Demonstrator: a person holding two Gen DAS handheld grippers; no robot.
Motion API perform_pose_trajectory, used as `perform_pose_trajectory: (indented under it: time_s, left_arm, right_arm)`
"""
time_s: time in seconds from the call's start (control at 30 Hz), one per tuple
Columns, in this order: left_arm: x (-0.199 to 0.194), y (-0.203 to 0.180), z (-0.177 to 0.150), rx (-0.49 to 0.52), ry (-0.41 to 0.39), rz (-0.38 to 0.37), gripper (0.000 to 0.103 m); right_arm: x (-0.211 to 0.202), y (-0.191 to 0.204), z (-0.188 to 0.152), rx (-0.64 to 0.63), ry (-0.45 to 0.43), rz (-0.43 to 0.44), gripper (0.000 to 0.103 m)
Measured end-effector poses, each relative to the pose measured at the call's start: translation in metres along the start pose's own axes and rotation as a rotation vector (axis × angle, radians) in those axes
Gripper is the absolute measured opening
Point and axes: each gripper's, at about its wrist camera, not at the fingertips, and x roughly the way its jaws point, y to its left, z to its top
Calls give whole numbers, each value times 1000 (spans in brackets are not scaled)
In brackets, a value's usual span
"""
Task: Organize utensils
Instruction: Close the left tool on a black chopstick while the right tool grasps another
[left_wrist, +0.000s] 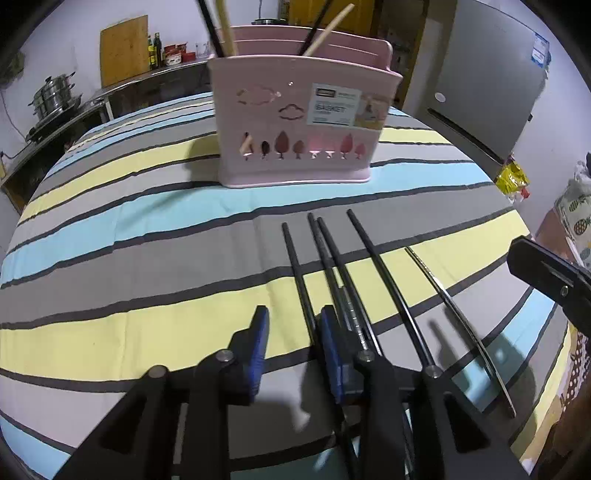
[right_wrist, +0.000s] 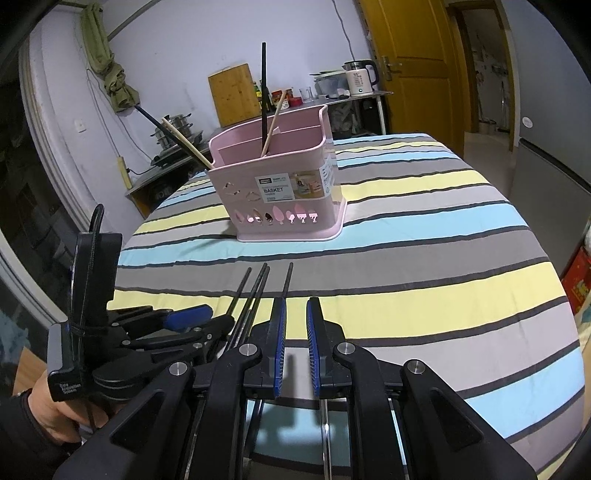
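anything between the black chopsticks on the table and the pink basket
Nothing: between the black chopsticks and the basket is only bare striped tablecloth, shown in both wrist views.

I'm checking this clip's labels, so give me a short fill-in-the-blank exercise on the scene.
1. The utensil basket standing on the striped tablecloth is ____ in colour.
2. The loose black chopsticks lie on the cloth, ____ the basket.
3. The left claw has ____ between its blue pads.
4. The right claw is ____, with nothing between its pads.

Missing words: pink; outside; one black chopstick; open
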Motion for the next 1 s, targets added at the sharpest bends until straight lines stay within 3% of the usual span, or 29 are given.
perform_pose_trajectory:
  time_s: [0.07, 0.1, 0.3, 0.63, 1.0]
  left_arm:
    - [-2, 8, -1, -19, -1, -3, 27]
    - [-3, 12, -2, -24, -1, 5, 20]
    - [-8, 43, -6, -80, -4, 34, 18]
    - [6, 61, 10, -181, 19, -69, 18]
    - [18, 55, 28, -135, 35, -103, 18]
  right_arm:
    - [1, 0, 0, 2, 2, 2, 11]
    - [2, 0, 0, 3, 4, 3, 11]
    - [15, 7, 0, -7, 31, 16, 11]
    - [71, 19, 7, -32, 150, -10, 11]
    - [103, 16, 13, -23, 222, -33, 11]
